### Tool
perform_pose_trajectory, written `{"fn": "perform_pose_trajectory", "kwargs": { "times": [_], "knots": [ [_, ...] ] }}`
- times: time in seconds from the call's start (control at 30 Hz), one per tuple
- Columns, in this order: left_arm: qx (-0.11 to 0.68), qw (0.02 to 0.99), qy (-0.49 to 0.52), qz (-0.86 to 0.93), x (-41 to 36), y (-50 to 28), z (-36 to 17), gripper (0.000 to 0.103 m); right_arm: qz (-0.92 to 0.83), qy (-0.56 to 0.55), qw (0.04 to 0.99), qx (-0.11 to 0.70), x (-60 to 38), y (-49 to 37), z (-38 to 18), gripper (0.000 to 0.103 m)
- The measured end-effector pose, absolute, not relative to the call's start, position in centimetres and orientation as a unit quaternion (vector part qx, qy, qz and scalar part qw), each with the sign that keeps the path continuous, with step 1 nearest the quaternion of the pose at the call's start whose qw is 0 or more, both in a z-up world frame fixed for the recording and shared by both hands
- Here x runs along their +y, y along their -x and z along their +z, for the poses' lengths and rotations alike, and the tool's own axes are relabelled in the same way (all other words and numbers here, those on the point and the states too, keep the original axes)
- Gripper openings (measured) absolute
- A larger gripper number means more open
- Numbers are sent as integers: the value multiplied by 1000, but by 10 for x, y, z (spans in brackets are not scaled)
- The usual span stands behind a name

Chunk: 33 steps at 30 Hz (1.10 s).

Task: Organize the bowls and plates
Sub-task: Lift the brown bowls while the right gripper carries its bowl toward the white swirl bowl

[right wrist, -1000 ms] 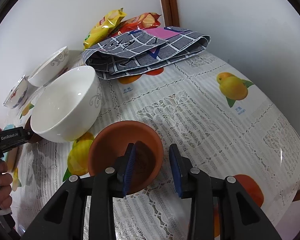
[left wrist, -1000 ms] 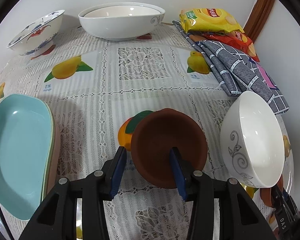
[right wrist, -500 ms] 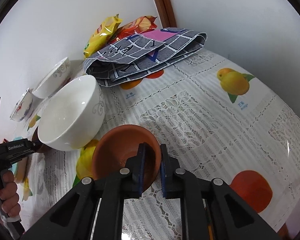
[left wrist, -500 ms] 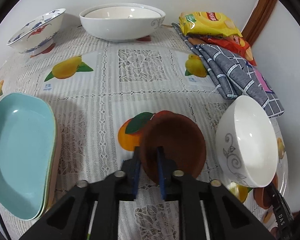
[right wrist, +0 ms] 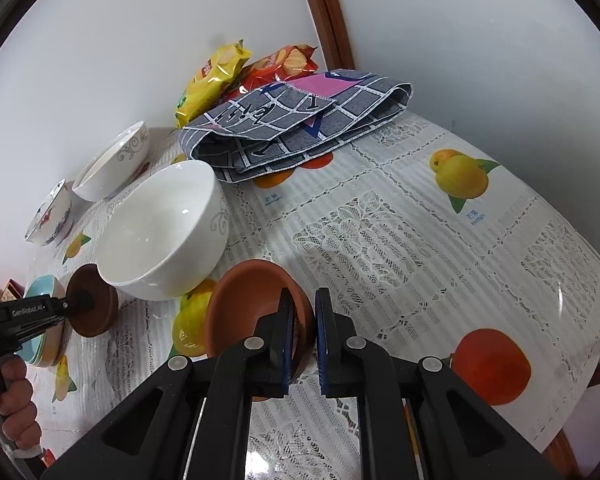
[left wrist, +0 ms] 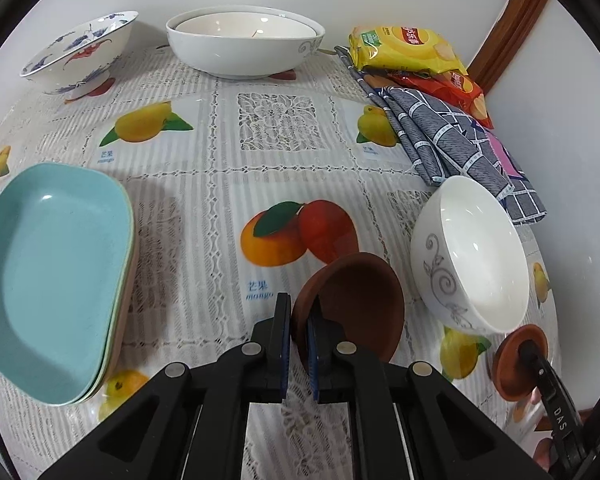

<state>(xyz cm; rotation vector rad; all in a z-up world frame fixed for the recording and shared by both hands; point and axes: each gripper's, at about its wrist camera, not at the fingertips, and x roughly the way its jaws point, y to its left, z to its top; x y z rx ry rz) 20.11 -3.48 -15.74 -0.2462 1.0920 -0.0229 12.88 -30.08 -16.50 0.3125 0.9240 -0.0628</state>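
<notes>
Two small terracotta dishes are held, one per gripper. In the left wrist view, my left gripper (left wrist: 298, 312) is shut on the near rim of one brown dish (left wrist: 360, 304), which tilts up just above the tablecloth. My right gripper (right wrist: 302, 308) has its jaws closing on the rim of the other brown dish (right wrist: 244, 300), with the pads on either side of it. A white bowl (left wrist: 476, 256) with a grey scroll pattern stands between the two dishes. Stacked teal plates (left wrist: 48, 272) lie at the left.
A large white bowl (left wrist: 244, 48) and a blue-and-red patterned bowl (left wrist: 80, 48) stand at the back near the wall. Snack bags (left wrist: 404, 48) and a folded grey checked cloth (left wrist: 452, 144) fill the back right corner. The table edge (right wrist: 580, 380) runs close on the right.
Both grippers went from open around the dish rims to pinching them. The left dish has been lifted, tilted and drawn right off the printed fruit. The right dish tilts up too.
</notes>
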Motion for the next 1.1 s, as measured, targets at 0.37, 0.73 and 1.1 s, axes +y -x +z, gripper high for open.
{"fn": "perform_pose_trajectory", "kwargs": {
  "times": [0.37,0.73,1.1],
  "knots": [
    [502,857,113,-21,-29,-182,-123,7,-34,-151,896,416,-289,-121,-126,10],
    [481,871,103,-22,-19,-178,-88,7,-36,-171,898,404,-275,-138,-88,10],
    [462,881,97,-28,-16,-199,-61,7,-10,-164,909,383,-250,-176,-49,10]
  ]
}}
